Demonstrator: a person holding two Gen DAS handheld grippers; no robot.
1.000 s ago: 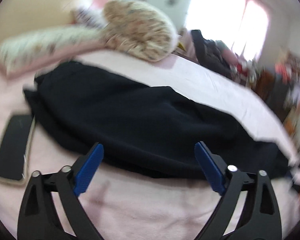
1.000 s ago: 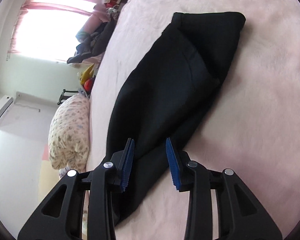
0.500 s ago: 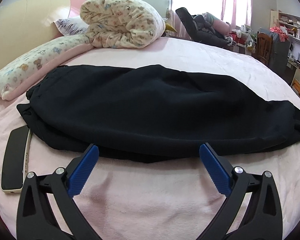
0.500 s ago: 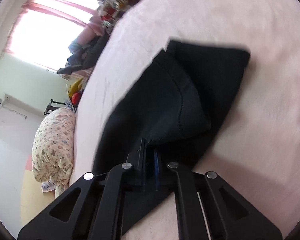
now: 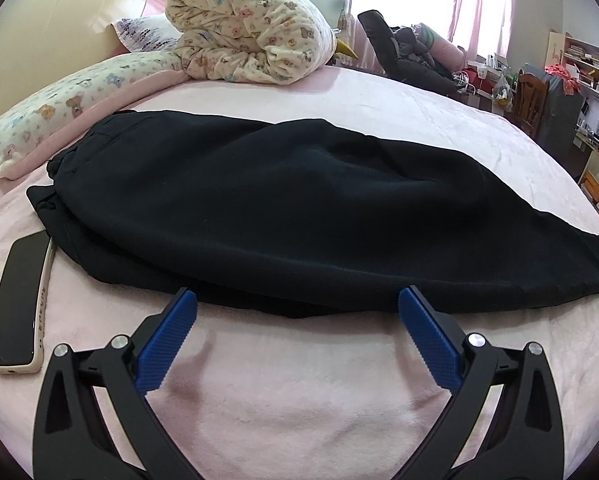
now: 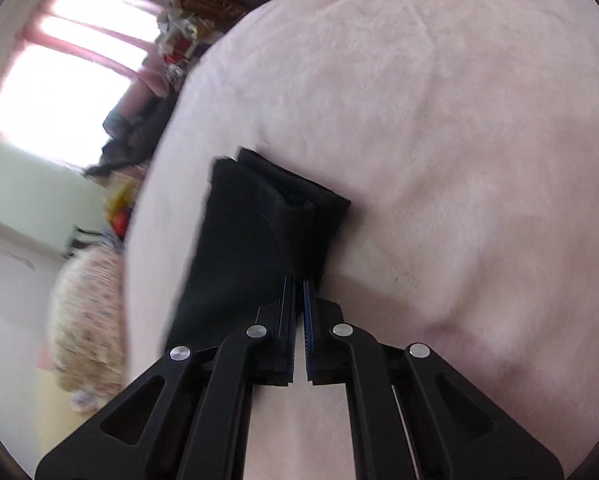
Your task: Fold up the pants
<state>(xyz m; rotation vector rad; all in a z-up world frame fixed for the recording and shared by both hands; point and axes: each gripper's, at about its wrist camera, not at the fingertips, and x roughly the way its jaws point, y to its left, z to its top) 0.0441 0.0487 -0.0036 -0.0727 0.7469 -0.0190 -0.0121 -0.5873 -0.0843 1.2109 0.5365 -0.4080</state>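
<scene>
The black pants [image 5: 283, 208] lay lengthwise across the pink bed cover [image 5: 299, 408], already doubled leg over leg, waistband end toward the long pillow [image 5: 59, 108] and cuff end at the right edge of the left wrist view. The left gripper [image 5: 297, 316] was spread wide and empty, its blue pads [image 5: 167, 344] just short of the near edge of the cloth. The right gripper [image 6: 298, 288] was clamped on black fabric near the cuff end, with the cuff bunched and raised ahead of it; that view was blurred, so the depth of the bite could not be judged. Assessment: the step in hand appeared to be carrying the cuff end over toward the waistband. It would be done well by lifting the cloth clear so the lower layer does not drag, keeping both leg layers in the pinch, and using the left gripper to pin or square the near edge. A phone [image 5: 19, 304] lay beside the waistband and could catch the cloth.
</scene>
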